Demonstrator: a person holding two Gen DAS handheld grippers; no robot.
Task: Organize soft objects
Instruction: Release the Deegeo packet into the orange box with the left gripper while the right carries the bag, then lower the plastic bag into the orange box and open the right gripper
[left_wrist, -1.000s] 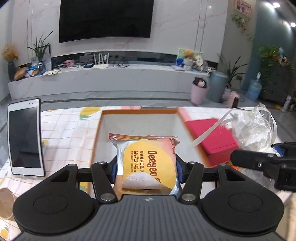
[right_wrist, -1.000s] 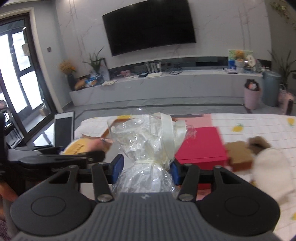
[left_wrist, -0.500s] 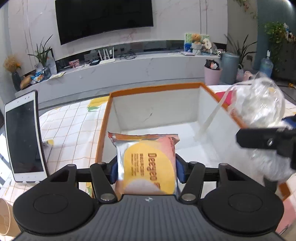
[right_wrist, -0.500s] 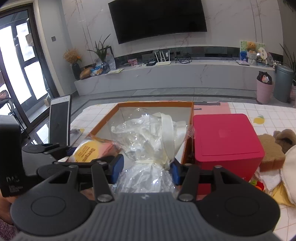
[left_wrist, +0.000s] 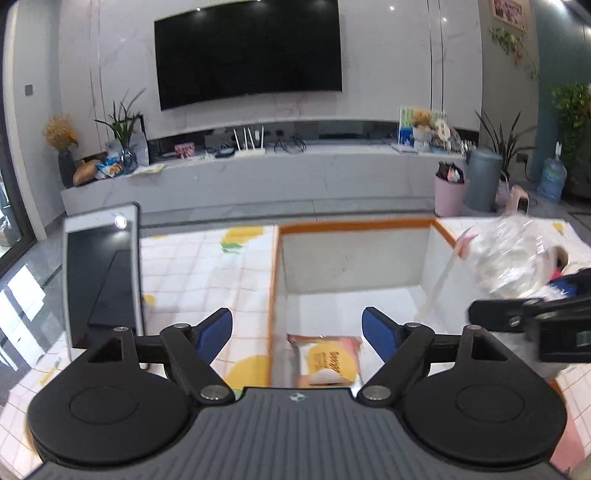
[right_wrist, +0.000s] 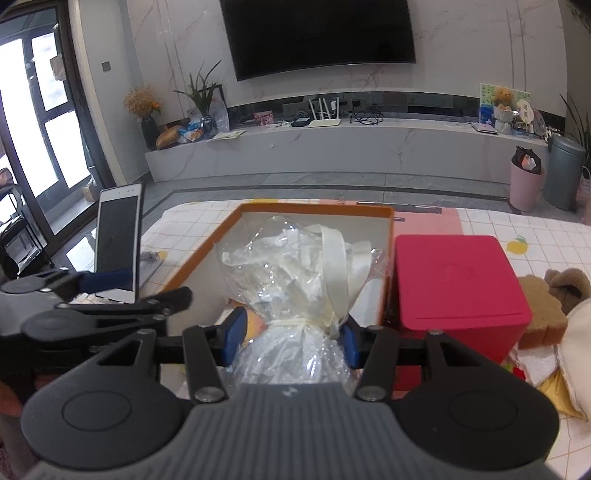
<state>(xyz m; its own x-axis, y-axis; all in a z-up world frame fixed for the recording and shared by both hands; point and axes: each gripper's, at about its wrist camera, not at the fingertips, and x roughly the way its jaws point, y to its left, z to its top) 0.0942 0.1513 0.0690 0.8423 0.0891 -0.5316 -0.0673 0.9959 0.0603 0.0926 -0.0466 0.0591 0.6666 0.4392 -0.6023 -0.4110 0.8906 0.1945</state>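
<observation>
An orange-rimmed white box (left_wrist: 354, 224) (right_wrist: 386, 258) stands open on the checked tablecloth. The yellow and pink wipes pack (left_wrist: 327, 363) lies on the box floor at its near end. Above it my left gripper (left_wrist: 297, 332) has its jaws opening wide, with nothing pressed between the blue pads. My right gripper (right_wrist: 290, 334) is shut on a clear plastic bag tied with a cream ribbon (right_wrist: 310, 266) (left_wrist: 506, 258), held over the box's right side. In the right wrist view the left gripper (right_wrist: 110, 291) shows at the left.
A white phone (left_wrist: 101, 273) (right_wrist: 118, 240) stands propped left of the box. A red box (right_wrist: 458, 280) sits right of it, with a brown plush toy (right_wrist: 554, 299) and white and yellow cloths (right_wrist: 576, 354) beyond. Behind the table are the floor, a TV bench and bins.
The left gripper's jaws spread apart and let go of the wipes pack, which dropped onto the box floor. The right gripper with the bag moved closer over the box.
</observation>
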